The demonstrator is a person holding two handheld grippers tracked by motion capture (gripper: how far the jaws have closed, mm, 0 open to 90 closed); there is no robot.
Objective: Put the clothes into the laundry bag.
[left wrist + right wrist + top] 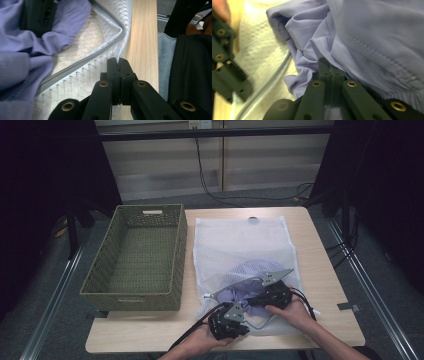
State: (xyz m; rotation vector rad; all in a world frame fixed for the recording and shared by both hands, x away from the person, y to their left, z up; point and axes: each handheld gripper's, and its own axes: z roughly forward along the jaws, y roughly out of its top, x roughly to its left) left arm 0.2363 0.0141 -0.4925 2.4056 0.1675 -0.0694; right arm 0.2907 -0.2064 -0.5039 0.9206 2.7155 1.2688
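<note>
A white mesh laundry bag (240,240) lies flat on the wooden table (325,270), with a lavender garment (249,276) bunched at its near end. My left gripper (244,318) is at the bag's front edge, jaws pressed together on the mesh beside the grey zipper (82,60). My right gripper (253,301) is shut on a fold of the lavender garment (367,37). The left gripper view also has the garment (22,57) to the left of its jaws (119,67). In the right gripper view the jaws (331,71) bite into the cloth, and the bag's mesh (259,50) lies to the left.
An olive woven basket (98,270) stands on the table's left side, touching the bag's left edge. The table's front edge (142,45) runs just beside the left gripper. Black stands and cables line the floor on both sides.
</note>
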